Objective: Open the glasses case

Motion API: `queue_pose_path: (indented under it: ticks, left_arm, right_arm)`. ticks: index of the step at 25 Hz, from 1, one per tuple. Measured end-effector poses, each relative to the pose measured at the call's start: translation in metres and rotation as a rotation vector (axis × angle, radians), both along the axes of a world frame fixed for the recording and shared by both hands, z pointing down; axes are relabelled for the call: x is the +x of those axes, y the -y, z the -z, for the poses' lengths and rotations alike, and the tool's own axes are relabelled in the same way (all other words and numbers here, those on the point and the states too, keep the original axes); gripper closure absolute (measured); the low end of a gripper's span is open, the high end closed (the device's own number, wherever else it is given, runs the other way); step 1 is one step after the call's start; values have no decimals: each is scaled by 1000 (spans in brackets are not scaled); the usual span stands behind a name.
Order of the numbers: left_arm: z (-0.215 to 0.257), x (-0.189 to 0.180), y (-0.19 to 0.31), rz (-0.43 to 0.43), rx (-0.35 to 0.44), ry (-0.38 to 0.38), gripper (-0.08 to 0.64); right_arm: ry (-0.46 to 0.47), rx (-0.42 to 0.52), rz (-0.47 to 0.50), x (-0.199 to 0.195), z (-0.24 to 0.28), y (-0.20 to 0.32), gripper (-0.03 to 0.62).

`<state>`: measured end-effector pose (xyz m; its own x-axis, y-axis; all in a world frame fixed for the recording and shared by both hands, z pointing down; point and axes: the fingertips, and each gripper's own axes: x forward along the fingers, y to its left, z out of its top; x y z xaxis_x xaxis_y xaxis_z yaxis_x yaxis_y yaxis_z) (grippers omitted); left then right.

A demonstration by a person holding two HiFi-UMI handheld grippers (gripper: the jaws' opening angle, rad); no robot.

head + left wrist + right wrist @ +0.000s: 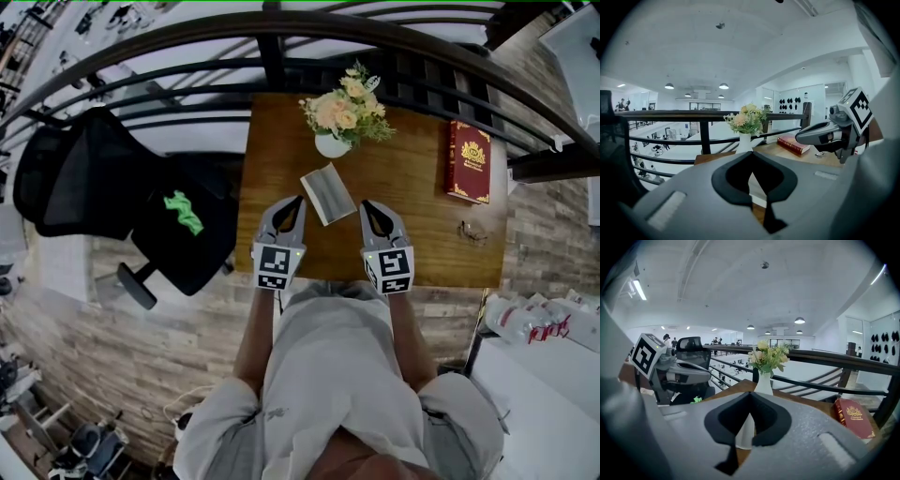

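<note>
The glasses case (327,194) is a flat grey box with a pale edge. It lies on the wooden table (412,178) in front of the flower vase (332,143). My left gripper (298,201) hovers just left of the case, jaws shut and empty. My right gripper (367,205) hovers just right of it, also shut and empty. In the left gripper view the tips (751,153) meet, and a strip of the case (758,186) shows beneath them. The right gripper view shows the same: closed tips (749,393) above the case (745,432).
A red book (468,161) lies at the table's right side, with a pair of glasses (472,232) nearer the front right corner. A black railing (281,47) runs behind the table. A black office chair (112,192) stands to the left.
</note>
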<state>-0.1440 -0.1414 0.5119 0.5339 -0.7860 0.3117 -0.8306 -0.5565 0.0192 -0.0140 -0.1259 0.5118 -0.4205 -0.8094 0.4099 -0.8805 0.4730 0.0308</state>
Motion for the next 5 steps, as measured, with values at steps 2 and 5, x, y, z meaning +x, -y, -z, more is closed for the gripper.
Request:
queue_pose_path:
  ticks: [2, 5]
  left_arm:
    - [1, 1, 0, -3, 4, -1, 540]
    - [3, 2, 0, -7, 10, 0, 540]
  right_arm:
    - [-1, 4, 1, 0, 2, 0, 589]
    - [-6, 3, 0, 0, 3, -1, 589]
